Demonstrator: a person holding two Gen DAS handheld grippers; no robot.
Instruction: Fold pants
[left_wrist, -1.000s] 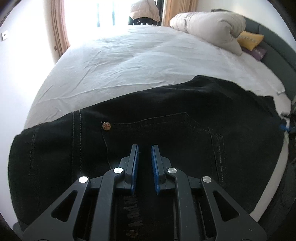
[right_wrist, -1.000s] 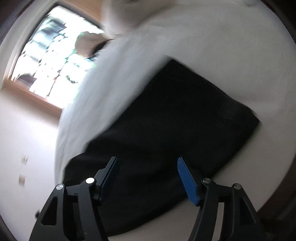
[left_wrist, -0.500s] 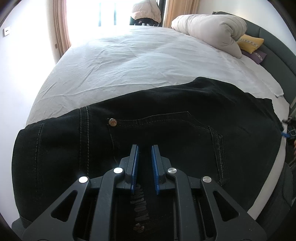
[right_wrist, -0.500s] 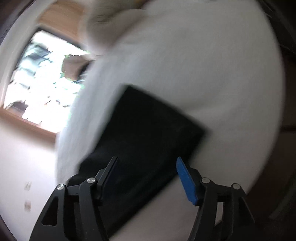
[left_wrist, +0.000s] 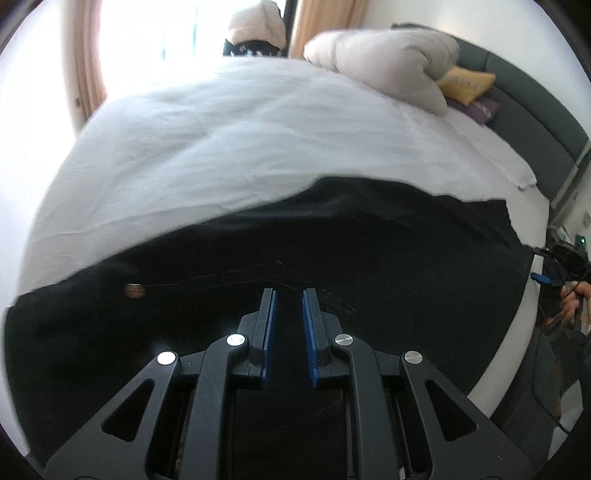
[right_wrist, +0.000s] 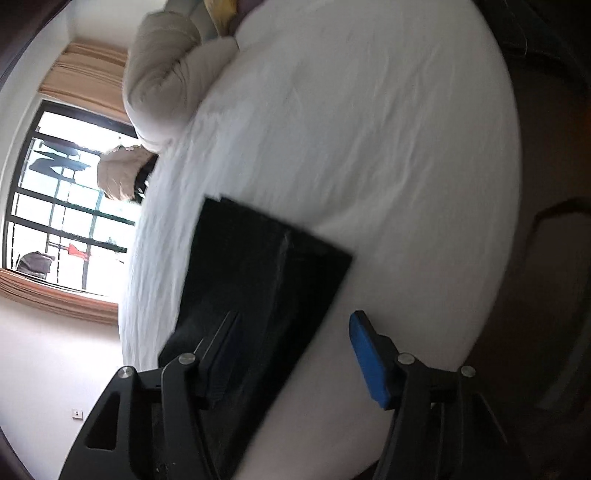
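Left tool (left_wrist: 288, 295), jaws narrowly parted (gripping nothing), directly over black pants (left_wrist: 369, 251) folded on the bed (left_wrist: 240, 147). Right tool (right_wrist: 295, 328), jaws wide apart, above the pants' near edge; duvet (left_wrist: 388, 66) beyond.

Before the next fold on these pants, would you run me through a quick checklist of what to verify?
1. Pants lie on the bed: ok, spread dark over the white sheet.
2. Left gripper state: narrow gap between its blue pads; whether cloth is pinched, cannot tell.
3. Right gripper open and free: ok, jaws wide apart, nothing between them.
4. Right gripper near the pants edge: ok, one finger over the cloth, the other over the sheet.
5. Bed space beyond the pants: ok, the duvet and the pillows sit far off at the headboard.
6. Sharp view: not ok, both views are blurred.
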